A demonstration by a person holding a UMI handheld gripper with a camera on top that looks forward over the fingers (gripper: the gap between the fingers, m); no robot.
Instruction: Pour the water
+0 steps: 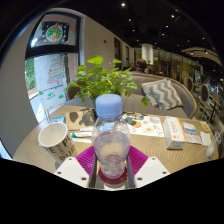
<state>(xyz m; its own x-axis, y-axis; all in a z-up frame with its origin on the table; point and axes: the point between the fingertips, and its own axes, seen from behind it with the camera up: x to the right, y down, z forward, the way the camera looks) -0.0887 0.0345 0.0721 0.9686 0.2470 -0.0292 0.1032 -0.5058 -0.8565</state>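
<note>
Claw (pixel 112 172): I see my two fingers at the base of the view, their magenta pads (pixel 88 158) pressed against either side of the bottle; I read it as clamped on the bottle.
Bottle (pixel 111 140): clear plastic, upright, pale blue cap (pixel 108 105) on top, red band near its foot; held between my fingers.
Mug (pixel 56 139): white, with dark lettering I cannot read, open mouth up; standing on the surface to the left of the claw, near but apart from the bottle.
Plant (pixel 100 78): green, leafy, in a pot just beyond the bottle.
Papers (pixel 150 126): printed sheets and a booklet lying flat, ahead and to the right of the claw.
Surface (pixel 30 150): light wood, round-edged, carrying mug, plant and papers.
Cushion (pixel 163 94): striped, on a seat well beyond the surface, to the right.
Posters (pixel 48 70): on the wall beyond, to the left.
</note>
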